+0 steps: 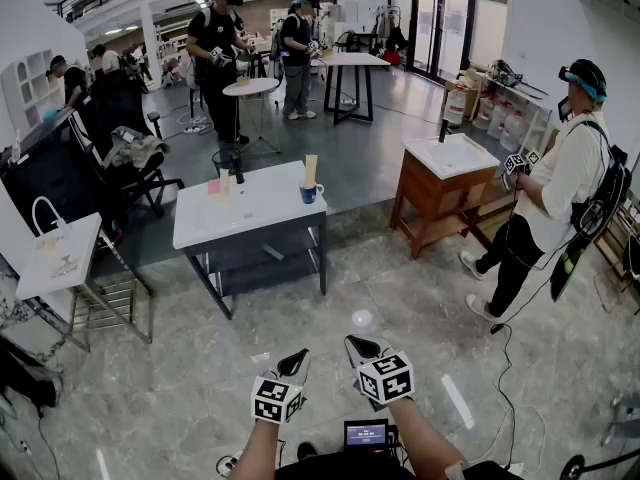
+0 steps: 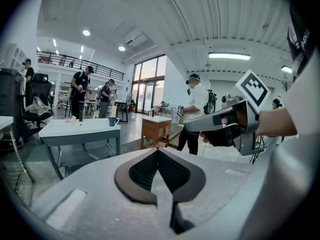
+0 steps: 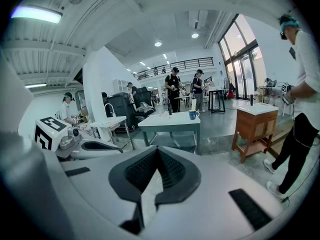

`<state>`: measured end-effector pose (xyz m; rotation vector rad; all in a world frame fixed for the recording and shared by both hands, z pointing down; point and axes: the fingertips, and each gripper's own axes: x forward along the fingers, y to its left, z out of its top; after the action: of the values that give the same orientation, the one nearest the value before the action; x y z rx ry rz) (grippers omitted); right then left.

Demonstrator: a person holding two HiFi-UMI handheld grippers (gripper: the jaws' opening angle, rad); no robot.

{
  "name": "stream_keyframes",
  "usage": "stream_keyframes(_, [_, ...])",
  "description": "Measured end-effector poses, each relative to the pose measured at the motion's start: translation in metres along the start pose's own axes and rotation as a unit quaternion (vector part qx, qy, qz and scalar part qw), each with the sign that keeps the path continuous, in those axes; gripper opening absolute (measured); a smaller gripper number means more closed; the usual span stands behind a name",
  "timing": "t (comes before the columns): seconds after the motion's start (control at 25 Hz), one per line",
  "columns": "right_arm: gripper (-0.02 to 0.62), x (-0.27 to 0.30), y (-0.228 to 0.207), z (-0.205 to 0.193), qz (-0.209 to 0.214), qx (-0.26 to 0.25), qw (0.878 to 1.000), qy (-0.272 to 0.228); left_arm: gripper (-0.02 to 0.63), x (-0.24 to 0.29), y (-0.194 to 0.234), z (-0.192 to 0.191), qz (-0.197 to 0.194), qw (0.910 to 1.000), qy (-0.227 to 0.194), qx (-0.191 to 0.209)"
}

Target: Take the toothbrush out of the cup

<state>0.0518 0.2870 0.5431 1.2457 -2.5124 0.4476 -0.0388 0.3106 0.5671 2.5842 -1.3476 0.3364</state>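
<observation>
Hanging low at six o'clock, the left gripper (image 1: pixel 296 364) and right gripper (image 1: pixel 361 348) both have jaws pressed together on nothing, likely carried idle since the white table (image 1: pixel 240 213) lies well ahead at twelve o'clock; on its three o'clock end the blue cup (image 1: pixel 311 194) holds the toothbrush (image 1: pixel 311 171) upright, untouched, so a walk-up comes before any grasp

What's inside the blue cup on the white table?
A tall pale stick stands up out of the blue cup. Its bottom end is hidden by the cup's wall. It is too far away to tell more.
</observation>
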Motion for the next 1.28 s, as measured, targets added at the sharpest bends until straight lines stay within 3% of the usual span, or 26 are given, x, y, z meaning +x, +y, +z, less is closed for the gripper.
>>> stream_keyframes(0.84, [0.008, -0.001, -0.006, -0.002, 0.002, 0.031, 0.999, -0.021, 0.009, 0.003, 0.001, -0.003, 0.007, 0.9999, -0.003, -0.011])
stream_keyframes(1.28, [0.008, -0.013, -0.022, -0.006, 0.011, 0.036, 0.999, -0.017, 0.009, 0.013, -0.017, 0.005, 0.012, 0.9999, 0.001, 0.002])
